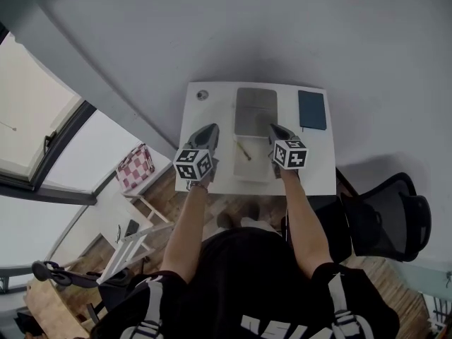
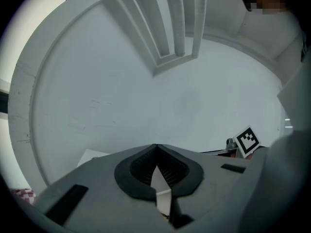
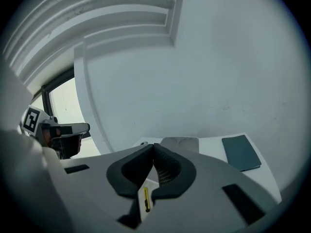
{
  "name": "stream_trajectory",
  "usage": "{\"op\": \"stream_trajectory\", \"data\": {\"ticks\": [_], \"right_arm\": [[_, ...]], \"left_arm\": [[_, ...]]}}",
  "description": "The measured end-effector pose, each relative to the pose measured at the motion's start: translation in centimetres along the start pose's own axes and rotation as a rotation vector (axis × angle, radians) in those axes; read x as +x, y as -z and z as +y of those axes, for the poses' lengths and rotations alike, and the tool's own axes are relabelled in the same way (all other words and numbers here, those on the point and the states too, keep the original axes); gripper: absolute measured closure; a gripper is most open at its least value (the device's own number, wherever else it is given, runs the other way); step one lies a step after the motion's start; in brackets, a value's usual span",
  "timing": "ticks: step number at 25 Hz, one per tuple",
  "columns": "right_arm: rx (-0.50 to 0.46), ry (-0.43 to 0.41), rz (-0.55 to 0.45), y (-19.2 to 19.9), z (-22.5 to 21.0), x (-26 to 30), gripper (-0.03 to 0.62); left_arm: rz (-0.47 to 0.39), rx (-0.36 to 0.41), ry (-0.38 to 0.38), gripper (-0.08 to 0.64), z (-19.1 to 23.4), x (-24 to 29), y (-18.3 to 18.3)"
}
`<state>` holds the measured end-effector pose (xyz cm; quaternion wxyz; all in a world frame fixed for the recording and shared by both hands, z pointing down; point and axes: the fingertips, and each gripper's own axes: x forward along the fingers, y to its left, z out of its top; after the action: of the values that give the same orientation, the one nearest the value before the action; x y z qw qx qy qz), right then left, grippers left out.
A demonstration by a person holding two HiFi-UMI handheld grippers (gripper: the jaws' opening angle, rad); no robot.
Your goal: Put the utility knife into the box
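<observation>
At far left a window (image 1: 42, 140) gives pale light; below it a pink-checked thing (image 1: 134, 168) sits near a white stand (image 1: 134, 235) on a wood floor (image 1: 169, 193); a small white table (image 1: 318, 168) is set against a plain grey wall (image 1: 282, 34); a small round thing (image 1: 203, 94) sits at the table's far left corner; the left gripper (image 2: 155, 147) hangs over the table's left part, its jaws closed tip to tip with nothing held; the knife (image 1: 244, 150), yellow, lies flat between the two grippers, just on the near side of the box (image 1: 256, 111) and outside it; the box, grey and shallow, stands at the far middle of the table; the right gripper (image 3: 153, 146) hovers just right of the knife, its jaws likewise pressed together and empty; a dark notebook (image 1: 312, 109) lies at the far right corner, apart from the box; a black chair (image 1: 392, 217) stands to the right of the table.
</observation>
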<state>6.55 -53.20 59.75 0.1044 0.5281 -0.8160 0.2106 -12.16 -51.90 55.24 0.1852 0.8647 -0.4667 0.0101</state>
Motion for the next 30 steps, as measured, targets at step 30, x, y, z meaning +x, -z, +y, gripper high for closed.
{"op": "stream_trajectory", "data": {"ticks": [30], "right_arm": [[-0.106,-0.021,-0.139,-5.4,2.1,-4.2,0.577]], "left_arm": [[0.002,0.133,0.056,0.535,-3.5,0.3,-3.0]]}}
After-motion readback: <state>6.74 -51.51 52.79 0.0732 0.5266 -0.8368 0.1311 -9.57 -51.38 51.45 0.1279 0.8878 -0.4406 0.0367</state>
